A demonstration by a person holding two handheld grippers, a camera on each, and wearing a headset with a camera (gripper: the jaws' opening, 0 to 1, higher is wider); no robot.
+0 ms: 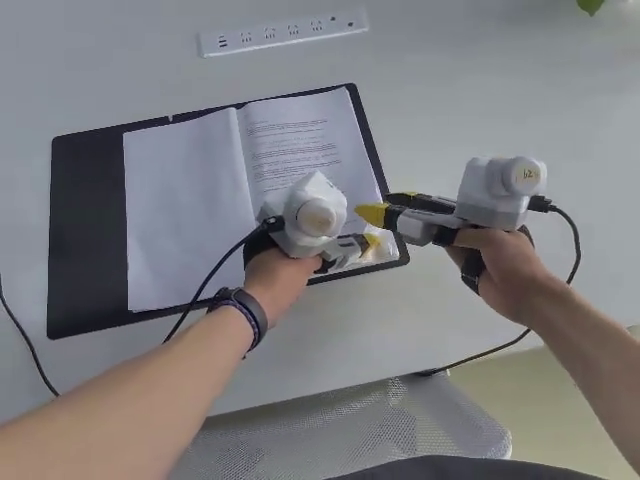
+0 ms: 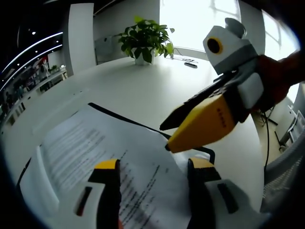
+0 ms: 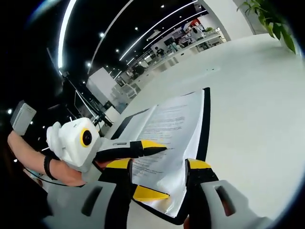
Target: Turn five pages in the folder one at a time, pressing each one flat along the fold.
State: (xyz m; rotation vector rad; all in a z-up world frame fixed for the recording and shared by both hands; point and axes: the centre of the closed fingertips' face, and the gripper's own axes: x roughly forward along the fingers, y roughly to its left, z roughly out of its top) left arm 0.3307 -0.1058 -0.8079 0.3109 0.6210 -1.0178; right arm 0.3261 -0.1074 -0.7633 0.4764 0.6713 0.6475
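A black folder (image 1: 85,230) lies open on the white table, with a blank left page (image 1: 185,210) and a printed right page (image 1: 310,150). My left gripper (image 1: 365,245) (image 2: 155,167) is open at the right page's near right corner. The paper (image 2: 143,186) lies between its jaws; one yellow fingertip (image 3: 150,148) rests above the page and the other below the corner. My right gripper (image 1: 372,212) (image 3: 158,167) is open and comes in from the right. It hovers just above that corner, close to the left gripper's tips, holding nothing.
A white power strip (image 1: 283,32) lies on the table beyond the folder. A potted plant (image 2: 145,40) stands farther off. A grey chair (image 1: 350,430) sits below the table's near edge, and gripper cables (image 1: 560,300) trail over that edge.
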